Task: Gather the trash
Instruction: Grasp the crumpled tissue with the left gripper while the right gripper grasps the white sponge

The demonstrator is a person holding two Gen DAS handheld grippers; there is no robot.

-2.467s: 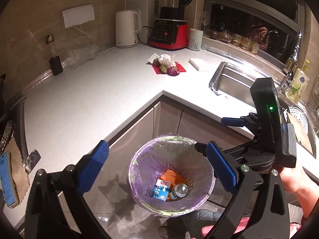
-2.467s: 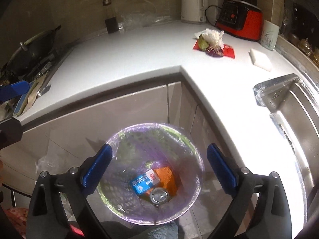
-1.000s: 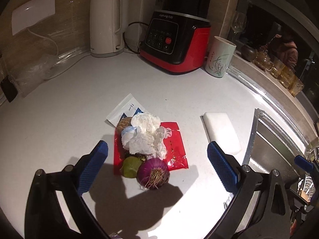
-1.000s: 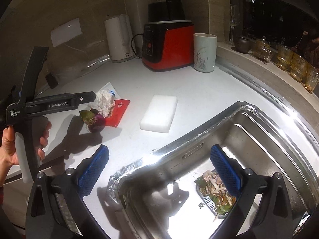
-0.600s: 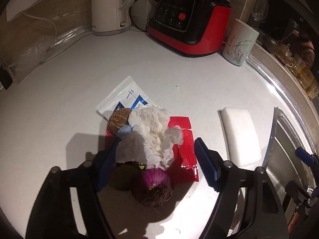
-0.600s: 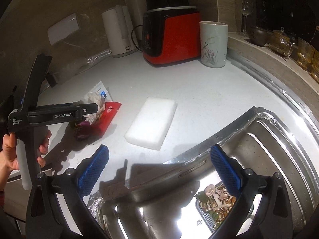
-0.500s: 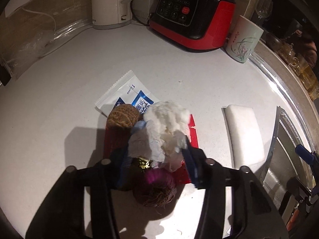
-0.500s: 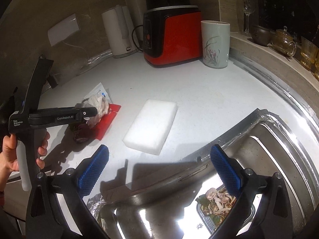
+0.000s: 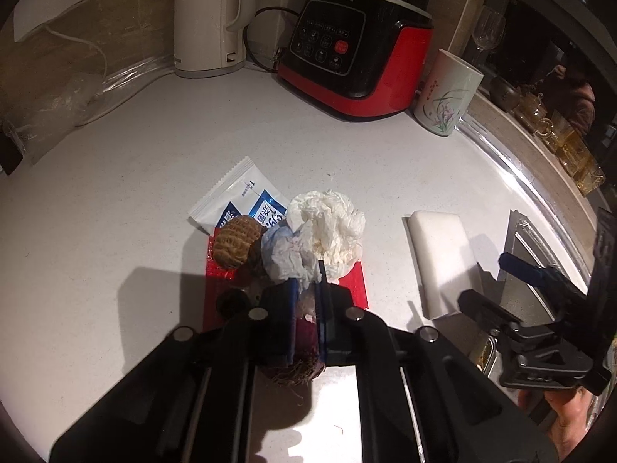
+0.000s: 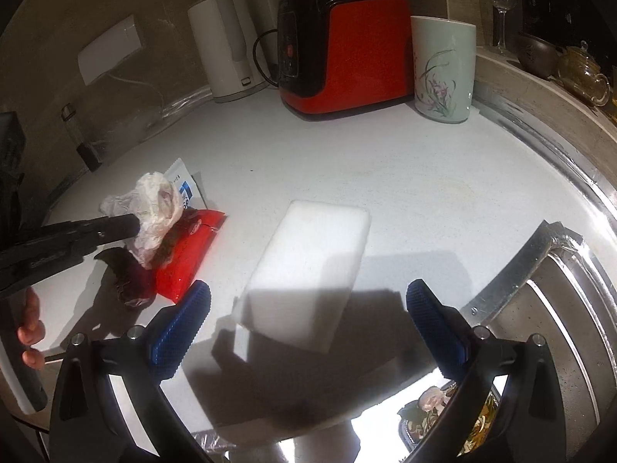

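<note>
Left wrist view: my left tongs (image 9: 307, 289) are nearly closed, the blue pads pinching the lower edge of the crumpled tissue (image 9: 322, 233). The tissue tops a small pile on the white counter (image 9: 115, 208): a red wrapper (image 9: 356, 283) lies flat under it, a white-and-blue sachet (image 9: 239, 196) pokes out behind, a brown ridged lump (image 9: 235, 243) sits at the tissue's left, and a purple onion (image 9: 304, 351) shows beneath my pads. A white sponge (image 9: 439, 254) lies to the right, near the sink edge (image 9: 516, 239). My right tongs (image 9: 513, 281) show at far right. A kettle (image 9: 210, 19), red blender base (image 9: 354, 54) and cup (image 9: 447, 96) stand at the back.

Right wrist view: my right tongs (image 10: 304, 328) hang wide open, holding nothing, over the sponge (image 10: 308, 270), which lies between the pads and beyond them. At left, my left tongs (image 10: 133, 223) grip the tissue (image 10: 154, 208) above the wrapper (image 10: 189, 254) and onion (image 10: 131, 277). The sink (image 10: 559, 328) holds food scraps (image 10: 455, 420) in its strainer.
</note>
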